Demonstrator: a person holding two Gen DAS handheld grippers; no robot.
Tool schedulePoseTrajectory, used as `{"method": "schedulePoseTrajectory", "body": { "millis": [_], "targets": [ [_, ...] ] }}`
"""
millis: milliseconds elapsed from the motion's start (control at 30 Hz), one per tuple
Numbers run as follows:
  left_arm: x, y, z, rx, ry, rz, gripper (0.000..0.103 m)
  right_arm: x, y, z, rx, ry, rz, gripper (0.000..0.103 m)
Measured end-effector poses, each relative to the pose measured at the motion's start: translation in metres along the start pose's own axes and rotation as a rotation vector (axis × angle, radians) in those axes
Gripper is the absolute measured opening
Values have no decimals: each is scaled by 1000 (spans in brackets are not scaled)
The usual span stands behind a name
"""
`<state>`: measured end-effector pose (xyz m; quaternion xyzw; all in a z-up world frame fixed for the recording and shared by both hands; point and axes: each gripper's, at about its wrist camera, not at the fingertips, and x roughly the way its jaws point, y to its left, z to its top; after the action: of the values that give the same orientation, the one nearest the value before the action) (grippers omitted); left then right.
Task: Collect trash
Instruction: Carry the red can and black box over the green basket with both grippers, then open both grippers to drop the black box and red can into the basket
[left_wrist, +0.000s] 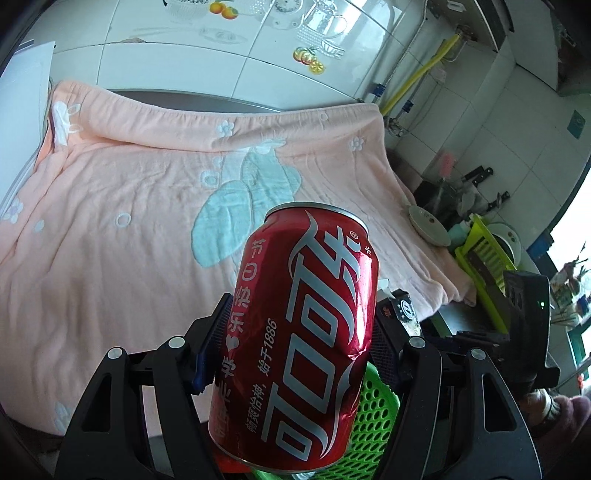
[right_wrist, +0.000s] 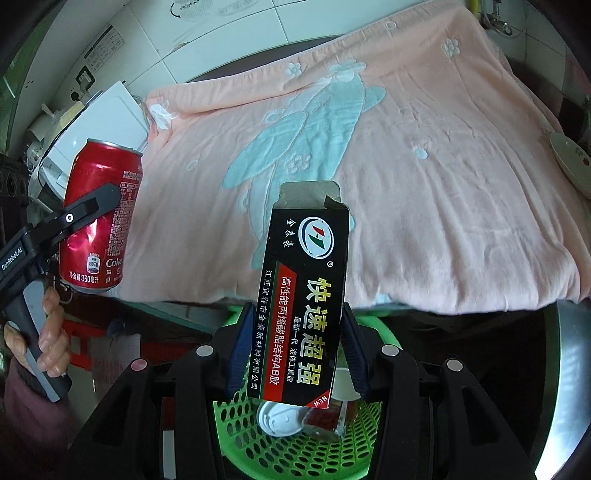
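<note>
My left gripper is shut on a dented red cola can, held upright above the near edge of the pink blanket. The can also shows at the left of the right wrist view. My right gripper is shut on a black glue box with an open top flap, held over a green perforated basket. The basket holds a white lid and a clear wrapper with red print. The basket also shows below the can in the left wrist view.
The pink blanket covers the table. A white plate lies at its right edge. A yellow-green dish rack, knives and a tiled wall stand at the right. A white appliance stands at the blanket's left.
</note>
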<state>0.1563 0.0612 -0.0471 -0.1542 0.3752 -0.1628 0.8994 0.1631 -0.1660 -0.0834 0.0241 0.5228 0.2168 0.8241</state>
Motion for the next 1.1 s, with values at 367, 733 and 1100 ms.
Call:
{"method": "schedulePoseTrajectory", "body": {
  "millis": [367,733,1100],
  "targets": [
    [2,-44,-39,21,50,-6,66,-29,-11,-52,46,-42,4,44],
    [11,-64,-62,62,110,-5,66,-36,-10,-72,41,-59,-7,44],
    [10,-69,-76,59,136,7,66,-44,-8,-88,47,-73,15,48]
  ]
}}
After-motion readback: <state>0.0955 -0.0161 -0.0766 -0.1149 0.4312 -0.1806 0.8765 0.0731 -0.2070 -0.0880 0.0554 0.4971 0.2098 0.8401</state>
